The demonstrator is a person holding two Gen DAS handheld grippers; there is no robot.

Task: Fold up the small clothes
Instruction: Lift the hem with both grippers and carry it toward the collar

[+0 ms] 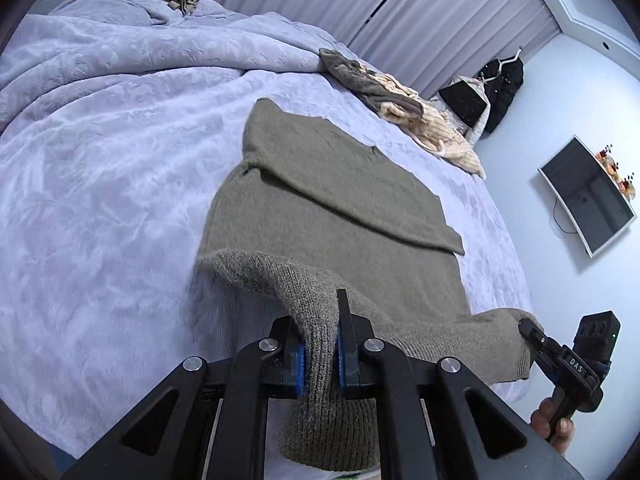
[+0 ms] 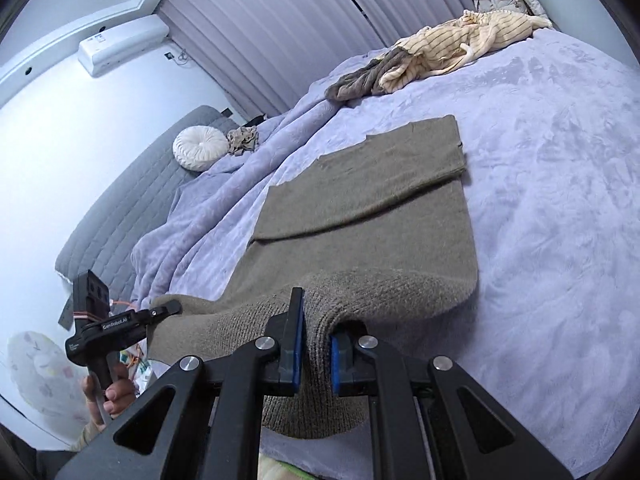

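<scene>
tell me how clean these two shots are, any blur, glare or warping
Left wrist view: strong fisheye bend, dark vignette corners, the wall TV curves; the left gripper and olive sweater are sharp; flat, cool light, no glare. Right wrist view: same warping, curtains bow; the right gripper is crisp, with soft shadow under the lifted hem.

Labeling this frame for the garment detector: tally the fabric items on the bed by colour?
Olive-brown: 1, the sweater, both hand-held grippers clamped on its near hem (left, right).
Grey: 1, crumpled garment.
Cream striped: 1, garment.
Beige: 1, small crumpled piece.
White: 1, round cushion.
Lavender: 1, blanket.
Total: 6.
</scene>
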